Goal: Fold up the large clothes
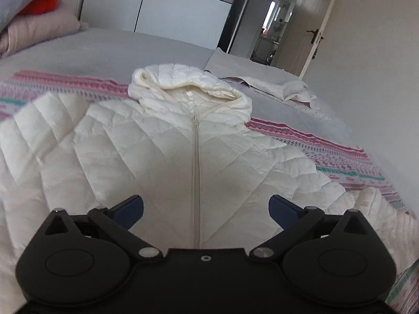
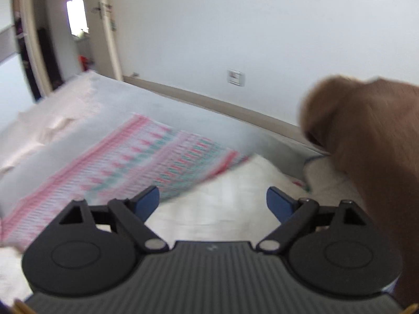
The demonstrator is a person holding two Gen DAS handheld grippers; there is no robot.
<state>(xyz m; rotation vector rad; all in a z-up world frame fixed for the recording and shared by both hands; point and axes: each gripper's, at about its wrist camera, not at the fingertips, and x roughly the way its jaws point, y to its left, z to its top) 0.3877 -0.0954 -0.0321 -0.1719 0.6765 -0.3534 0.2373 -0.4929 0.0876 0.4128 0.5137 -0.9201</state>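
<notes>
A grey-sheeted bed (image 1: 104,52) carries a pink-and-teal patterned woven blanket (image 2: 146,154), and on it the white quilted hooded jacket (image 1: 146,151) lies face up, zipped and spread flat. Above it the left gripper (image 1: 206,206) and right gripper (image 2: 212,200) both gape wide, empty.

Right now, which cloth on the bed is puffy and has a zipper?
The white hooded jacket. The striped blanket under it and the pale sheet behind are flat, zipperless.

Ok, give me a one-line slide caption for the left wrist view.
Open left gripper above a zipped white hooded puffer jacket laid flat, front up, on a patterned blanket.
</notes>
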